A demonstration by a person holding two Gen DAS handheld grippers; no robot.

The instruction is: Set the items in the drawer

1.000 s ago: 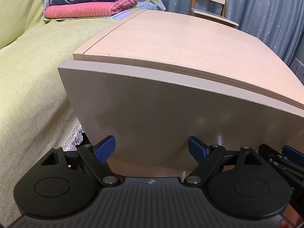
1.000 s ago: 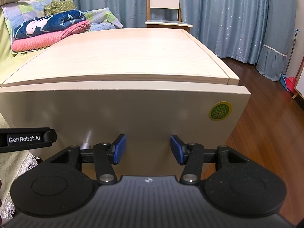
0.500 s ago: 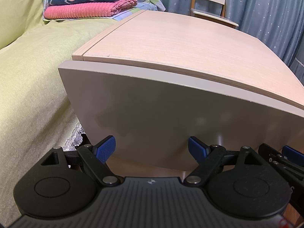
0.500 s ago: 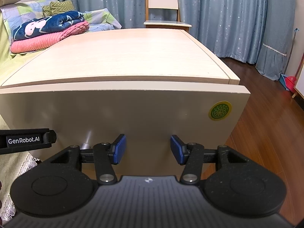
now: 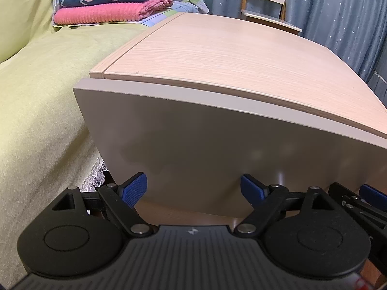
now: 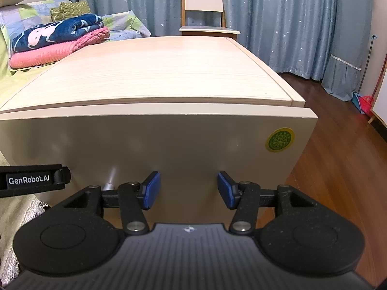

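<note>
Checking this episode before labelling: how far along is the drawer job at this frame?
Early, or else finished. Done: nothing that shows; the drawer front sits flush under the cabinet top, shut. In hand: nothing; left claw and right claw are both open and empty, low against the front. Left: open the drawer, fetch items, load, close. No loose items show beyond folded blankets on the bed.

My left camera sits low, close to the drawer front (image 5: pixel 217 149), angled from its left. My right camera faces the same front (image 6: pixel 157 145) squarely, equally close. Both share the cabinet top (image 5: pixel 229 58) and far blankets (image 6: pixel 58 41).
</note>
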